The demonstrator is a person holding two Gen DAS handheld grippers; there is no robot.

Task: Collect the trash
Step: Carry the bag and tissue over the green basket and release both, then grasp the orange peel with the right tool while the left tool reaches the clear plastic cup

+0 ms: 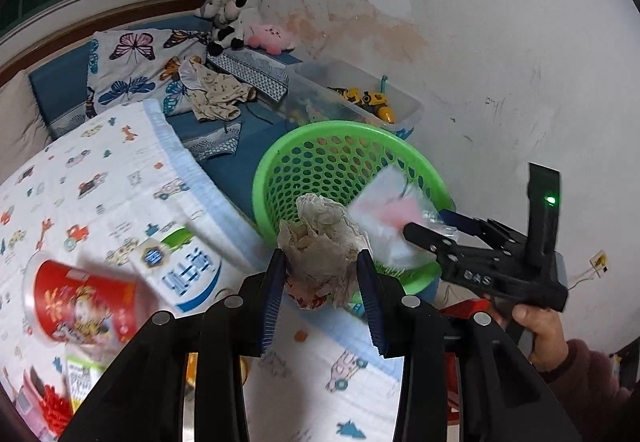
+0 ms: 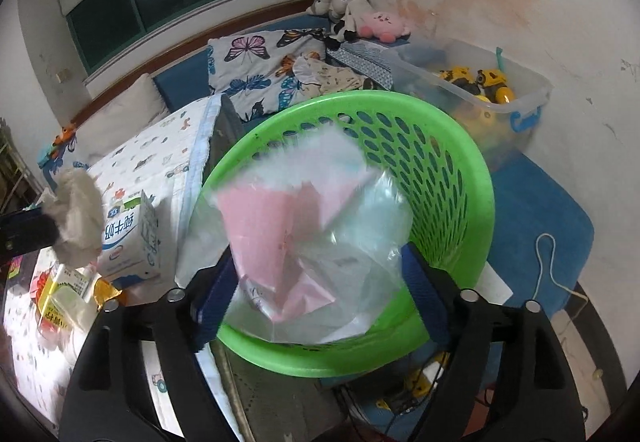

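Note:
My left gripper (image 1: 322, 274) is shut on a crumpled paper wad (image 1: 320, 242), held just before the rim of the green perforated basket (image 1: 336, 158). The wad also shows at the left of the right wrist view (image 2: 78, 218). My right gripper (image 2: 320, 278) is over the basket (image 2: 452, 178) with its jaws wide apart; a clear plastic bag with pink paper inside (image 2: 304, 238) lies blurred between them, so the grip is unclear. The bag also shows in the left wrist view (image 1: 388, 218), at the right gripper's tips (image 1: 436, 234).
On the patterned bed cover (image 1: 100, 178) lie a red cup (image 1: 80, 306), a blue-and-white milk carton (image 1: 188, 266) and other packets (image 1: 76, 382). A clear bin of toys (image 1: 360, 98) stands behind the basket against the wall. Pillows and plush toys (image 1: 236, 18) lie further back.

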